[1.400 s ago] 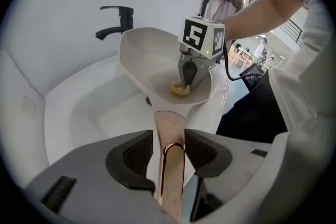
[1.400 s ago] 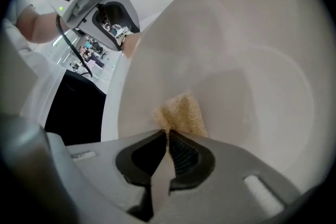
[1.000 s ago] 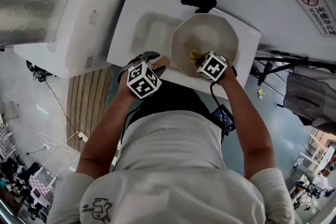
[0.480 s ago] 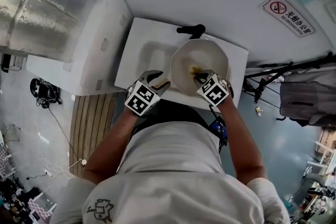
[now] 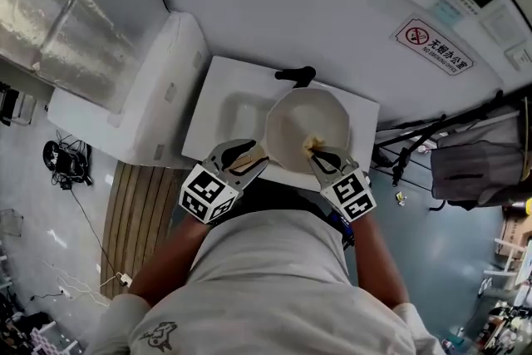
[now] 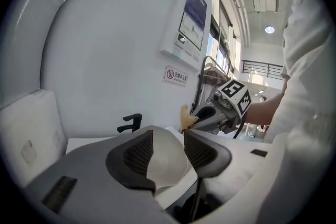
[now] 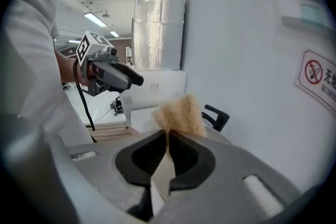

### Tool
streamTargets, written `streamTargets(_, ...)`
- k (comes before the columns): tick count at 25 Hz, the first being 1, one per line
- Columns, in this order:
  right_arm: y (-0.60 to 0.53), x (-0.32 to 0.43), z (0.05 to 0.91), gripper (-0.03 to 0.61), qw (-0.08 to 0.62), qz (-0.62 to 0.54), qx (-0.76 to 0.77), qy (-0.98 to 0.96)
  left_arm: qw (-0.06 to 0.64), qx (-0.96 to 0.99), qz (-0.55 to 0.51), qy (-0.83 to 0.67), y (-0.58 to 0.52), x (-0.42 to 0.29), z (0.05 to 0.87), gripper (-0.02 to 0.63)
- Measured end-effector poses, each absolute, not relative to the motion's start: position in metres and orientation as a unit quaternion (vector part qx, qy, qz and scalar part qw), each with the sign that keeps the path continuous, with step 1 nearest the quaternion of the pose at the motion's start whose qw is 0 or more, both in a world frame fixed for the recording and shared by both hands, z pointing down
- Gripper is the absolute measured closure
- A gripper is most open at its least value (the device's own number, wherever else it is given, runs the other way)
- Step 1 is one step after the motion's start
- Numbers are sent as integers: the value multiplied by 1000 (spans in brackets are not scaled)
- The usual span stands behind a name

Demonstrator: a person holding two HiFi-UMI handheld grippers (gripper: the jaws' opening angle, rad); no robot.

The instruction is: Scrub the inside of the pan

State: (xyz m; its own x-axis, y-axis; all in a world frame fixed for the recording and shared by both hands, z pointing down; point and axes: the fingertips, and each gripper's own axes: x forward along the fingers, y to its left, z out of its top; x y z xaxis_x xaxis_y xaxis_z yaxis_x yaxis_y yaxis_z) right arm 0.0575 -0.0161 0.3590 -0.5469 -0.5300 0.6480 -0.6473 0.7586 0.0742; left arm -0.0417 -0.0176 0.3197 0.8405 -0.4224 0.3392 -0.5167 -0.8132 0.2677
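1. Two tools are in view. The left tool [image 6: 168,139] is clamped on the near-left edge of the white pan [image 5: 306,116], its pads partly apart with the pan between them.
2. The right tool [image 7: 167,136] pinches a tan sponge [image 7: 181,112], its pads almost together on it.
3. We see the sponge over the pan's near inner wall; we cannot tell whether it touches.
4. The pan is held tilted above the white sink [image 5: 226,108].
5. A black faucet [image 5: 297,76] stands just behind the pan, and a no-smoking sign [image 5: 432,46] hangs on the wall to the right.
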Motion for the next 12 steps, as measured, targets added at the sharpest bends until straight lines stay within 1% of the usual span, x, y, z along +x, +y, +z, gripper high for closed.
streamTargets(2,-12,65,338,560,312,77,340,-884,166,945,118,-256,-10,-41,304,445)
streamTargets(6,11,79,302,558,280,66,342,-895,141,949,94,-268,10,-33,274,508)
streamTargets(9,29,95,278,558,248,83,333,-906,128,946,75,-287,23,-20,251,563)
streamTargets(12,48,114,257,560,221,91,320,-917,111,941,63,-313,41,-2,232,600)
